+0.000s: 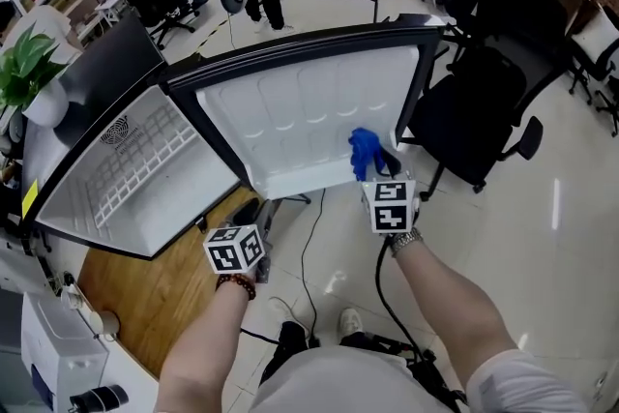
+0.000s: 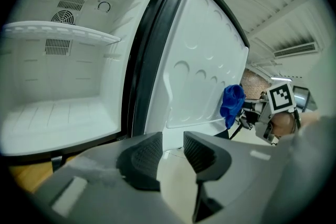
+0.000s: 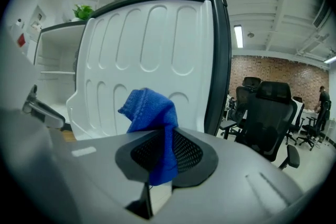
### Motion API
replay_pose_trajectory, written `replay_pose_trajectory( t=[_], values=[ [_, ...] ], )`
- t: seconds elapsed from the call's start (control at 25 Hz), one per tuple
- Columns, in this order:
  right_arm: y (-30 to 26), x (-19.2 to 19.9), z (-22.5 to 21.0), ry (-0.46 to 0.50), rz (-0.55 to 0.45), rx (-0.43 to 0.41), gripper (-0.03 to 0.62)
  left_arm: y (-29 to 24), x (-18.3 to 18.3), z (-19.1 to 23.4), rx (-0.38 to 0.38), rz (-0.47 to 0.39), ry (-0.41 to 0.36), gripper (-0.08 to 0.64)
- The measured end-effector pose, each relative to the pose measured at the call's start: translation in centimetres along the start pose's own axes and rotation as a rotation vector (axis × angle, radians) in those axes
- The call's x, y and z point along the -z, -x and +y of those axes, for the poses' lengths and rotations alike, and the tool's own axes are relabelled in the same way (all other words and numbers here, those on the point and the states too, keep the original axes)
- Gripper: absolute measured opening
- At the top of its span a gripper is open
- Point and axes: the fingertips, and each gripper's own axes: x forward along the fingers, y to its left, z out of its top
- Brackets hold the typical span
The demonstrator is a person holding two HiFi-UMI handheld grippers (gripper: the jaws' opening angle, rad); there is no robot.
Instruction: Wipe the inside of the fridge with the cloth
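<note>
The right gripper [image 3: 164, 150] is clenched on the cloth [image 3: 152, 115], its two black ribbed pads pressed together with the fabric pinched between them. One end of the cloth stands up in a soft peak above the jaws and a tail hangs below. The cloth is blue, nubby terry, and sits just in front of the fridge door [image 1: 309, 106], low on the door's inner face near its right edge; whether it touches the liner is hard to tell. The left gripper [image 2: 172, 152] is released, its jaws a narrow gap apart with nothing between them, below and left of the door's lower corner.

The door's inner liner is smooth white moulded plastic with rounded oval dimples, framed by a dark curved rim. Left of the door opens the fridge [image 2: 52, 97], white inside, with one flat translucent shelf [image 2: 60, 33] and slotted vents on its back wall.

There are two grippers, one cloth, one door and one shelf.
</note>
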Motion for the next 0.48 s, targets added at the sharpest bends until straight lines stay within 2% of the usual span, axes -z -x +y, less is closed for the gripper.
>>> replay_pose_trajectory(
  t=[0.24, 0.48],
  values=[
    [2.3, -1.0, 6.0, 0.015, -0.053, -0.136, 0.046, 0.8, -0.1, 0.8, -0.016, -0.010, 0.000, 0.135],
    [3.8, 1.1, 13.8, 0.069, -0.029, -0.283, 0.046, 1.7, -0.8, 1.8, -0.029, -0.025, -0.007, 0.135]
  ],
)
